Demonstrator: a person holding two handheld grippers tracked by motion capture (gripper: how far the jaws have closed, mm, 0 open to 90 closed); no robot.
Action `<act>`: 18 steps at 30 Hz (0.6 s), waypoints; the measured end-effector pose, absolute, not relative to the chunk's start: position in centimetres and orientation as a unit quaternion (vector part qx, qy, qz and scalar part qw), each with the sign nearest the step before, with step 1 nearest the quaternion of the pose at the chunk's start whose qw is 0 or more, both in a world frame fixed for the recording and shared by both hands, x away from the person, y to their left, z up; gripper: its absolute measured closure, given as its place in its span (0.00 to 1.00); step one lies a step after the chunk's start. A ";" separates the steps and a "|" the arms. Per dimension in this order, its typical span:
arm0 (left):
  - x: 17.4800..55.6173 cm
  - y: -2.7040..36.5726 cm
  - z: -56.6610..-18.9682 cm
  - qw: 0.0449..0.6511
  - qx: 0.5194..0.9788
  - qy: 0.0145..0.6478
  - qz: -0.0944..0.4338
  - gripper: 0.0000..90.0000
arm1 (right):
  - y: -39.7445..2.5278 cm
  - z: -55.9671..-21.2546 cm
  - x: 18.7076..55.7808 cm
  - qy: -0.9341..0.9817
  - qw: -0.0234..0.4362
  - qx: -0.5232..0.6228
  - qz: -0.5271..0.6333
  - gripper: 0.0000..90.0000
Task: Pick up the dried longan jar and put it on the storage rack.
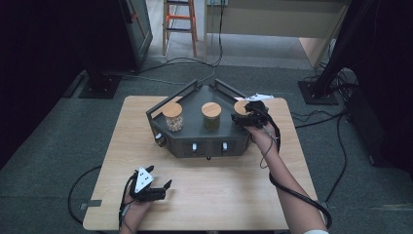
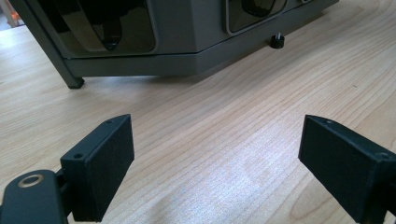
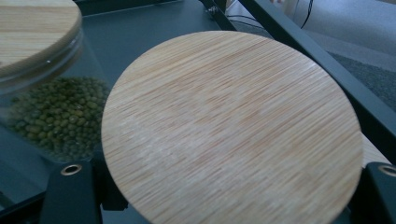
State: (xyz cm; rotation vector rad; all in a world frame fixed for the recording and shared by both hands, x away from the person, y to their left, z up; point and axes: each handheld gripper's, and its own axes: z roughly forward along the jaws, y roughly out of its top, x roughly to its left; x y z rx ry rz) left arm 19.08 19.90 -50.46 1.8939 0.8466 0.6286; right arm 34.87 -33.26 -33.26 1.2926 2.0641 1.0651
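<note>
Pale wood grain runs under your left gripper [image 1: 155, 187], whose jaws stand wide apart with nothing between them — it rests low on the table [image 1: 219, 195], near the front edge, facing the dark grey stand [image 1: 207, 141]. Your right gripper [image 1: 246, 118] sits at the right-hand jar [image 1: 240, 107] on that stand, one jaw on each side of its round wooden lid [image 3: 233, 130]; you cannot tell whether they press it. Just beside stands the middle jar [image 1: 211, 117] of green beans, and farther left the jar of pale beans [image 1: 173, 117] — all three upright.
</note>
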 end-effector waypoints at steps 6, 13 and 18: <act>19.1 19.9 -50.4 0.467 0.773 0.345 0.256 0.12 | -33.4 -33.5 35.1 0.750 0.237 0.476 0.393 0.28; 19.1 19.9 -50.4 0.468 0.772 0.347 0.255 0.11 | -33.9 -33.9 35.3 0.749 0.236 0.471 0.402 0.28; 19.1 19.9 -50.5 0.468 0.772 0.346 0.257 0.12 | -33.9 -34.3 35.0 0.751 0.245 0.461 0.404 0.27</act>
